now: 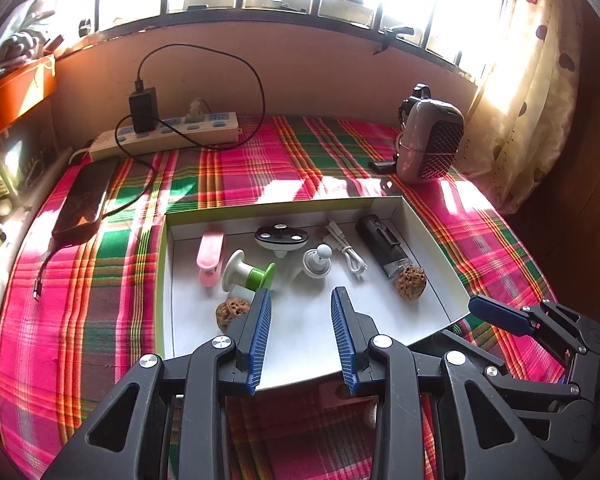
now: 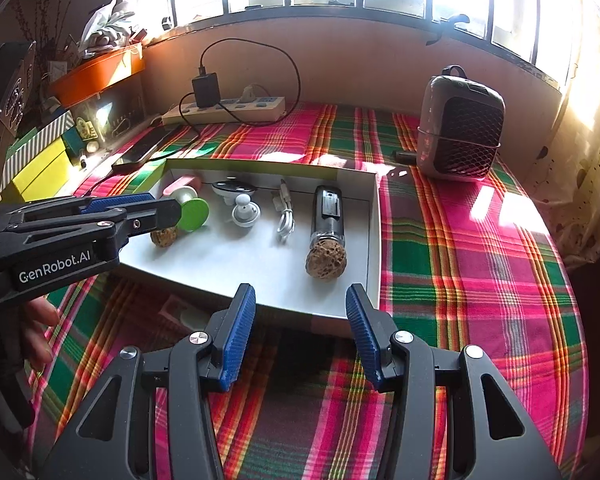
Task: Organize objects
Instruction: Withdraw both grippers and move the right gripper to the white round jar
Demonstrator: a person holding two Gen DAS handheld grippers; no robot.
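Above white tray (image 1: 428,220): left claw (image 1: 300,300), right claw (image 2: 300,296) both parted, empty.

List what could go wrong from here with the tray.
The right walnut touches the dark bottle; grabbing either may nudge the other. The left walnut lies close by the left gripper, easily bumped. The tray sits on soft plaid cloth and could slide if pushed.

Each hand-held gripper (image 2: 300,312) is black plastic, with ribbed blue pads (image 2: 236,340), silver screws, white "GenRobot.AI" lettering
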